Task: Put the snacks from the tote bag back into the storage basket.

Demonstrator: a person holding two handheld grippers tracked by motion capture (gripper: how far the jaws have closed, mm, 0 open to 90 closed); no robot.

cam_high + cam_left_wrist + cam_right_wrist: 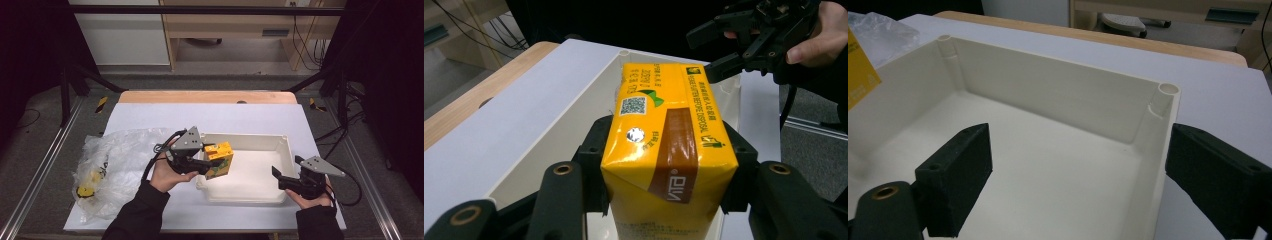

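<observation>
A yellow drink carton (pixel 220 159) with brown and green print sits between the pads of my left gripper (pixel 212 165), which is shut on it. The carton hangs over the left end of a white plastic bin (pixel 250 137). In the left gripper view the carton (pixel 669 125) lies lengthwise between the jaws of the left gripper (pixel 666 150), with the bin wall (pixel 574 125) below. My right gripper (pixel 286 167) is at the bin's right end. In its own view the right gripper (pixel 1078 150) stands open, one jaw inside the bin wall (pixel 1048 95) and one outside it, with nothing held.
A crumpled clear plastic bag (pixel 107 160) with yellow items inside lies on the white table cover (pixel 210 117) left of the bin. The table's wooden edge (pixel 207 96) runs along the far side. Metal frame rails flank the table.
</observation>
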